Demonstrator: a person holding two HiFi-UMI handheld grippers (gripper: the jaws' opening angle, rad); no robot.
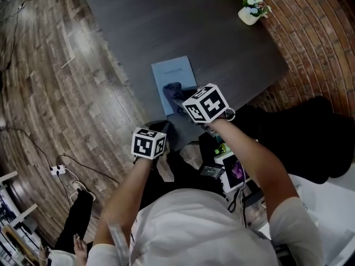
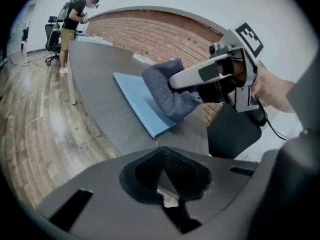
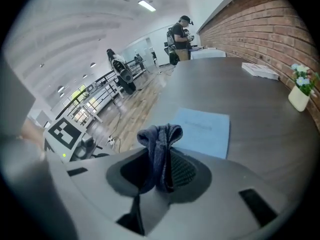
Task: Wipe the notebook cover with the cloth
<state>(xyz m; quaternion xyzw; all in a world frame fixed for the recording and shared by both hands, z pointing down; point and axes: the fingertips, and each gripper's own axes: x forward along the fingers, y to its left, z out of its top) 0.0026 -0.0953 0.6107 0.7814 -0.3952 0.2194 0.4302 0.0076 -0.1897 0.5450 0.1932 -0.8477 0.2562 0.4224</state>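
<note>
Cloth (image 3: 160, 139): dark blue-grey, bunched, pinched between right gripper (image 3: 161, 176) jaws. Notebook (image 3: 202, 129): light blue, closed, flat, just ahead, beneath cloth.

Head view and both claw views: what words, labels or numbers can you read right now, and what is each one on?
No text is legible in any view.
On the notebook: a faint line of print on the blue cover, too blurred to read.
On the papers at the table's far end: print too small to read.
On the marker cubes: black-and-white square patterns only, no letters or numbers.
</note>
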